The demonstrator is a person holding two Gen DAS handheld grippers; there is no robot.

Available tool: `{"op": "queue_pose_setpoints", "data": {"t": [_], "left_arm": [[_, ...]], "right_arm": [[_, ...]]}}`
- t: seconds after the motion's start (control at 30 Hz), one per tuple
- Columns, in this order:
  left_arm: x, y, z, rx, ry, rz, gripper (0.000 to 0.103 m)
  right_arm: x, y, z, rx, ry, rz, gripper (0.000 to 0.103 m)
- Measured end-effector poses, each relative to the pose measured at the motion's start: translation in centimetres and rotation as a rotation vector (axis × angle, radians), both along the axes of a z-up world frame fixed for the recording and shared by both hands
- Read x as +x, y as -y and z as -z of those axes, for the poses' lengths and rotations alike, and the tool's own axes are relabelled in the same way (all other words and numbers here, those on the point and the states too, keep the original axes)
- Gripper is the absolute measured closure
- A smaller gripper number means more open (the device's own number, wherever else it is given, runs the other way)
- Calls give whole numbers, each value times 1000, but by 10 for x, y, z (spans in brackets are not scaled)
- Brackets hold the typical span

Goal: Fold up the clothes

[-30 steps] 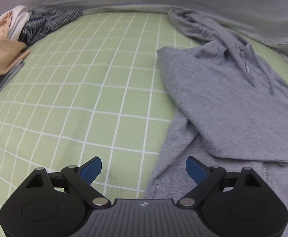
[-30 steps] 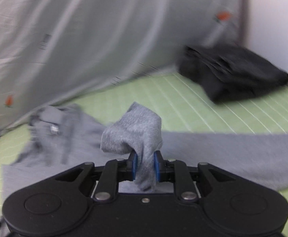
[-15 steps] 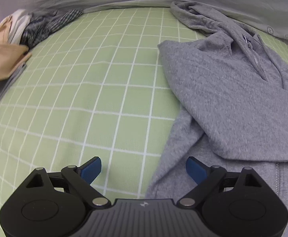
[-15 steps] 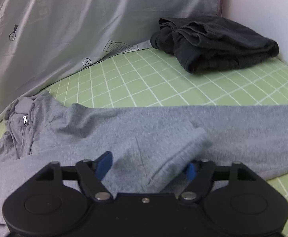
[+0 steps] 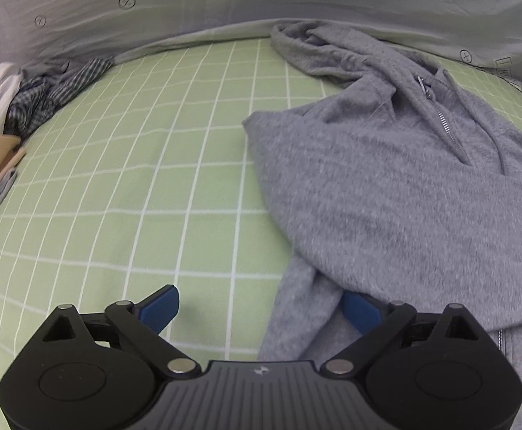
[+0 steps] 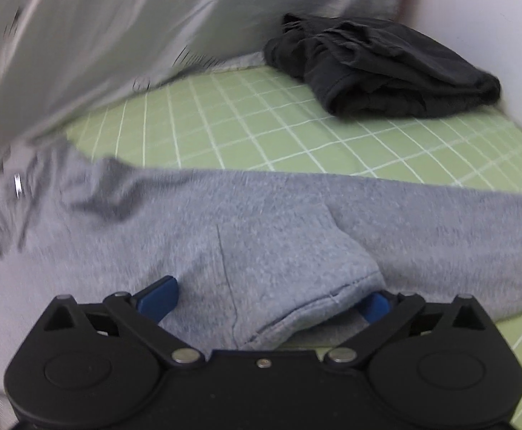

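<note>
We recorded: grey zip sweatshirt (image 5: pixel 397 193) spread on the green checked bedsheet (image 5: pixel 135 186), a sleeve (image 6: pixel 440 229) stretched sideways, its cuff (image 6: pixel 318 286) folded onto the body. Left gripper (image 5: pixel 261 310) wide open, gripping nothing, straddling the garment's edge. Right gripper (image 6: pixel 264 299) likewise spread, cuff lying loose between its fingers. Dark clothes pile (image 6: pixel 379 64) at the bed's far corner

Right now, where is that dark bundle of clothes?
The dark bundle shows in the right wrist view, upper right, on the green checked sheet beside the white wall, beyond the grey hoodie.
</note>
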State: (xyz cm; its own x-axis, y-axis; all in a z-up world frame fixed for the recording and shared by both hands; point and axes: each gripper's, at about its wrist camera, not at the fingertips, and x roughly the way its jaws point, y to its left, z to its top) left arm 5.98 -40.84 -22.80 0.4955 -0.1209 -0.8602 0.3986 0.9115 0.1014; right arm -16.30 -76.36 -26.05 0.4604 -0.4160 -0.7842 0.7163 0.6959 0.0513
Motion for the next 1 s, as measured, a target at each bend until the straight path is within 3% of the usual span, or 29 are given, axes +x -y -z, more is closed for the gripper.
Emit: {"op": "queue_pose_setpoints", "data": {"t": [0.03, 0.07, 0.17, 0.23, 0.27, 0.3, 0.37, 0.43, 0.53, 0.67, 0.8, 0.87, 1.0], "left_arm": [[0, -1, -1, 7, 15, -6, 6], [2, -3, -2, 16, 32, -24, 6], [10, -21, -11, 16, 77, -148, 6], [18, -40, -16, -11, 82, -243, 5], [22, -49, -17, -26, 72, -279, 5], [25, -58, -17, -45, 59, -305, 5], [26, -68, -16, -73, 43, -325, 5], [23, -72, -15, -63, 56, -350, 6], [27, -92, -12, -9, 71, -507, 6], [31, -134, -15, -111, 20, -655, 6], [28, -135, -21, -149, 20, -617, 6], [27, -122, -22, -165, 10, -567, 6], [27, -91, -24, -190, -9, -448, 6]], "right_arm": [[1, 0, -1, -11, -1, 1, 9], [0, 0, -4, -25, 8, 7, 27], [-4, 2, -16, -41, 54, -14, 56], [-3, -3, -25, -89, 57, -46, 68], [-2, -6, -29, -114, 57, -62, 83], [-1, -9, -35, -162, 46, -61, 92], [-1, -11, -49, -237, 48, -51, 92], [-6, -3, -61, -242, 91, -7, 92], [-12, 12, -69, -247, 114, 34, 94], [-23, 27, -70, -307, 62, 70, 95], [-33, 41, -59, -264, 41, 105, 94], [-33, 40, -49, -280, 0, 93, 94], [-43, 45, -48, -290, 20, 192, 94]]}}
